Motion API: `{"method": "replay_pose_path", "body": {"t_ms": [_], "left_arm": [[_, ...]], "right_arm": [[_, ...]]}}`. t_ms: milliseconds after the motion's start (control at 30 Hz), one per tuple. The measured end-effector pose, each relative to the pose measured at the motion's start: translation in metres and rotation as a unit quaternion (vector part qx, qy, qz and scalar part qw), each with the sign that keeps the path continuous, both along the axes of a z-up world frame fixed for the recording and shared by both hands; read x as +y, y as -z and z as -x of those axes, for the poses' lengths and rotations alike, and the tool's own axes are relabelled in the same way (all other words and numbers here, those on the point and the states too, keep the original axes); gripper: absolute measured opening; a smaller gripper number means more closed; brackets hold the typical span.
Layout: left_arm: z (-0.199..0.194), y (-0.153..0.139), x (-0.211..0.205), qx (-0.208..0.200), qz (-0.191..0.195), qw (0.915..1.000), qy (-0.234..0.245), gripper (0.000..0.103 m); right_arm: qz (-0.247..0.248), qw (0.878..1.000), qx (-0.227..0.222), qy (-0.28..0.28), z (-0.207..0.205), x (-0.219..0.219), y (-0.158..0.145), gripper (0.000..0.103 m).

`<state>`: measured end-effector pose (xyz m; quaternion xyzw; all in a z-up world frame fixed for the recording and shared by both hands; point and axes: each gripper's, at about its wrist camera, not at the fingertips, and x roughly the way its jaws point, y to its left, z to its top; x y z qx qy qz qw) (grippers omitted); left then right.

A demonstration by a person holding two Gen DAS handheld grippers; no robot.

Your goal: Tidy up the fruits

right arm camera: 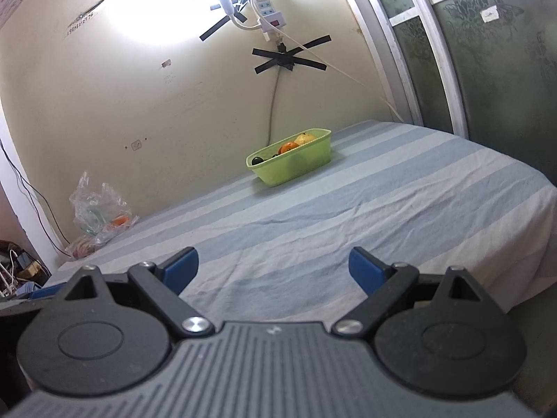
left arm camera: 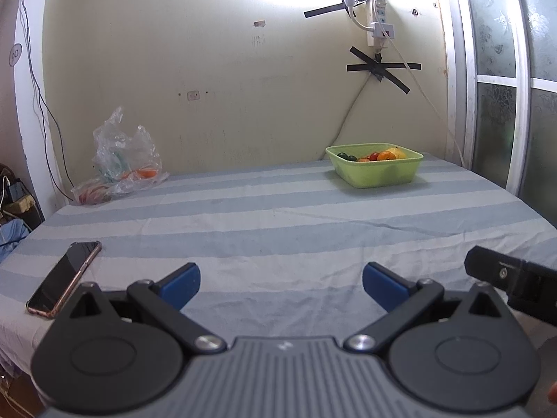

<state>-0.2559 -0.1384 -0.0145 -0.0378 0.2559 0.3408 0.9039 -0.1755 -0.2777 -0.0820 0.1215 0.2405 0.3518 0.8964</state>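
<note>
Both the left gripper (left arm camera: 281,284) and right gripper (right arm camera: 273,269) hovered wide open and empty over the striped sheet (left arm camera: 278,223). The fruits (left arm camera: 379,155) sat in a green basket (left arm camera: 377,174) near the far wall, well apart from both; no writing was legible.

Striped cloth (left arm camera: 278,216): woven cotton look, matt, creased. Basin (left arm camera: 379,174): smooth green plastic, slight sheen. Bag (left arm camera: 122,153): thin clear plastic, crinkled, glossy. Phone (left arm camera: 64,278): glossy glass, metallic rim. Left gripper (left arm camera: 281,284): matt black plastic, blue pads, shiny metal rivets.
</note>
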Motion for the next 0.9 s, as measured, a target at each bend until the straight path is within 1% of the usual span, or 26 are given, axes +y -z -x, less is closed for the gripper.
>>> {"method": "replay_pose_path", "body": {"t_ms": [200,500,900], "left_arm": [[-0.0001,0.0021,0.0043,0.003,0.015,0.9999,0.001,0.103],[0.0003,0.0032,0.0044,0.004,0.02,0.9998,0.003,0.103],[0.0016,0.0035,0.0106,0.0,0.038,0.9993,-0.007,0.103]], "right_arm": [[0.002,1.0,-0.002,0.0,0.0019,0.0009,0.0,0.096],[0.012,1.0,-0.011,0.003,0.004,0.0041,-0.0006,0.096],[0.01,1.0,-0.007,-0.001,0.0027,0.0024,0.0002,0.096]]}}
